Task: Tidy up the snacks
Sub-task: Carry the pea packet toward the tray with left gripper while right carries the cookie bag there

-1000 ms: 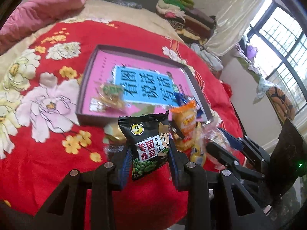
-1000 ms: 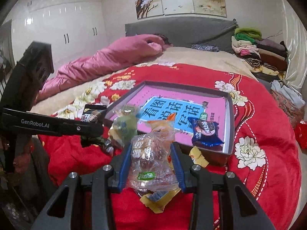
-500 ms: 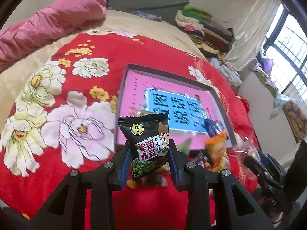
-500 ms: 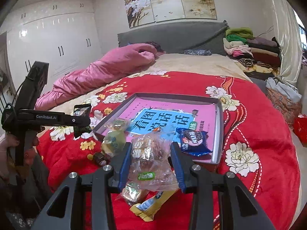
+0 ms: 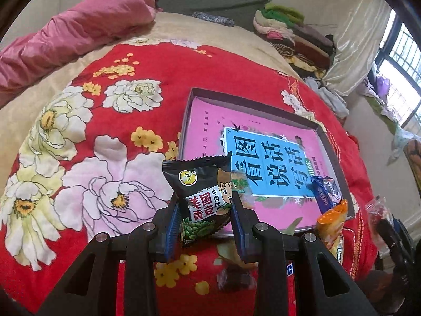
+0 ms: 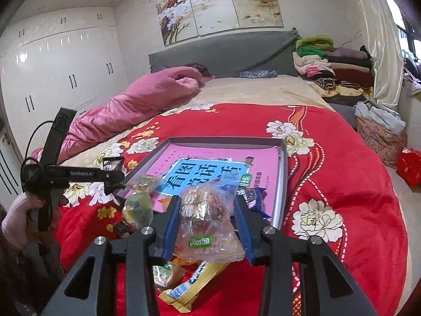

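Left wrist view: left gripper (image 5: 206, 212) is clenched on the green pea packet (image 5: 204, 197), and the box tray (image 5: 332, 146) sits up at 1 o'clock, so nearer this hand.

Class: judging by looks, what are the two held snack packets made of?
Black green-pea packet: probably glossy printed plastic film, opaque, with a zigzag-cut top edge. Clear bag: thin transparent plastic, crinkled and shiny, with brown pastries showing through.

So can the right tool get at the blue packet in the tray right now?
Probably not yet: the right tool is shut on the clear pastry bag, so it has no free grip. The blue packet lies just ahead in the tray, otherwise unobstructed.
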{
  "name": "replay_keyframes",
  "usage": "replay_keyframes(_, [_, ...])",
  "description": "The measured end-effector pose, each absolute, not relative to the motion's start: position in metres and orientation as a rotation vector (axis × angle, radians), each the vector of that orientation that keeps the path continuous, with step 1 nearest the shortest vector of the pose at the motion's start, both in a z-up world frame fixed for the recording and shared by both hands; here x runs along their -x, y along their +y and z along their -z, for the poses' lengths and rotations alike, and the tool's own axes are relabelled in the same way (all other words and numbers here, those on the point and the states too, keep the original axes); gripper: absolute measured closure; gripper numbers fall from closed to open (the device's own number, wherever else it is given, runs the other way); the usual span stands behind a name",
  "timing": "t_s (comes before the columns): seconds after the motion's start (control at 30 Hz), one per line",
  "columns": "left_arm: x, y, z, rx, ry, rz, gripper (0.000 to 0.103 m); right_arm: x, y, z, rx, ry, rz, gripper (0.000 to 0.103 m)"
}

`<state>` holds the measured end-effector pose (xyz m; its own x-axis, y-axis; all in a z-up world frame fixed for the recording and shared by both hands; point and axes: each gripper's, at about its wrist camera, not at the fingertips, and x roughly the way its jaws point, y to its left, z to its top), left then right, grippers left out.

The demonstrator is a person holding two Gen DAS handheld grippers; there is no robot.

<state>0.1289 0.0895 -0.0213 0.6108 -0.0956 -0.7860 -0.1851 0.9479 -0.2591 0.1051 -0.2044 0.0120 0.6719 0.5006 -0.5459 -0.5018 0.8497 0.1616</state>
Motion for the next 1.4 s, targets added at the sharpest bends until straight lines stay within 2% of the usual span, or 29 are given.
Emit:
replay_keyframes(1.0, [-0.147,0.076,0.043,0.326,0.953,-0.029,0.067,-0.143,-0.234,-0.003,-0.069,0.636,-0.400,0.062])
replay_keyframes(1.4, [-0.149,0.070,0.046,0.321,0.958,-0.010,0.067,-0.166,-0.222,0.010,0.025,0.649,-0.320,0.062])
